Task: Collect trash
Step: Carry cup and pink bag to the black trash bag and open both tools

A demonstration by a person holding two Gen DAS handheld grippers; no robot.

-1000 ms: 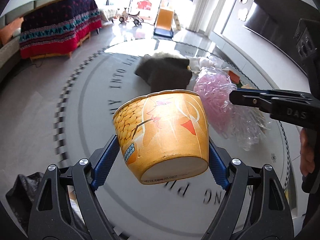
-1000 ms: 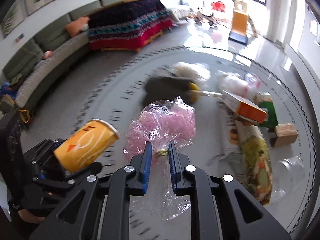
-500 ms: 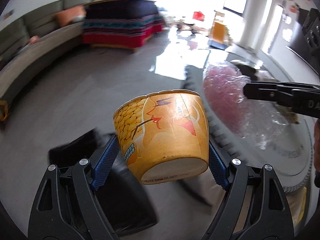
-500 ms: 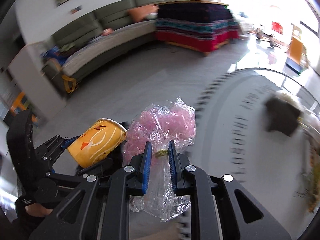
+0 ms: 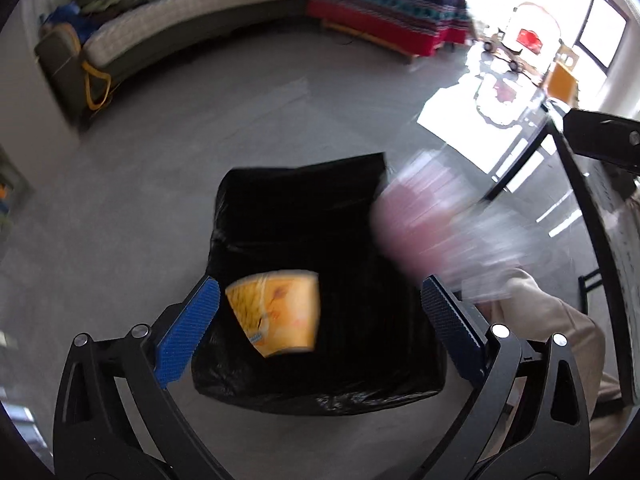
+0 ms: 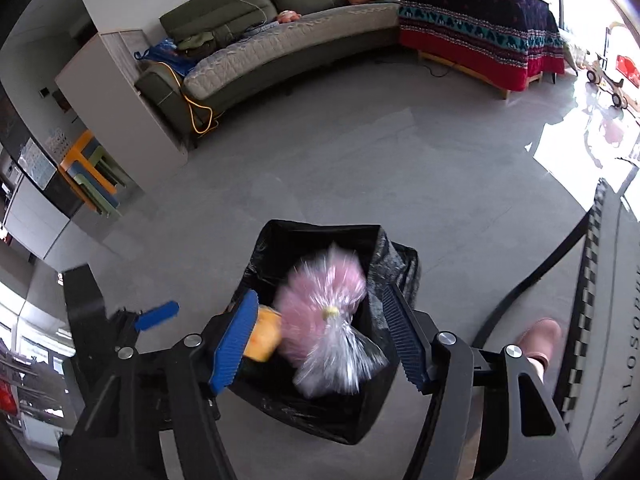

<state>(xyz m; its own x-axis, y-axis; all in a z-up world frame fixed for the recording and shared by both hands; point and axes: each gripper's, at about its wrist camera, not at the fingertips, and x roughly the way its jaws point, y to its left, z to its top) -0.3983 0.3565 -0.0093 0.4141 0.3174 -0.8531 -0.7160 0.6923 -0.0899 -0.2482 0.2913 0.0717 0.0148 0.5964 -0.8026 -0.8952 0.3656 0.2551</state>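
Observation:
A bin lined with a black trash bag [image 5: 304, 216] stands on the grey floor below both grippers; it also shows in the right wrist view [image 6: 396, 264]. My left gripper [image 5: 320, 328] is open above it, and the orange paper cup [image 5: 276, 312] is loose between the jaws, blurred, over the bag. My right gripper [image 6: 320, 340] is open too. The clear bag of pink stuffing [image 6: 324, 312] is loose between its jaws, blurred, over the bin. The cup [image 6: 262, 338] shows beside it, and the pink bag [image 5: 420, 220] shows blurred in the left wrist view.
The round glass table [image 6: 616, 320] with black legs stands at the right. A grey curved sofa [image 6: 272, 52] and a bench under a patterned cloth [image 6: 480, 28] stand across the floor. The person's pink slipper [image 6: 540, 336] is beside the bin.
Both grippers swung from the table to above the black-lined bin. Both opened and let go: the cup and the pink bag are now loose over the bin.

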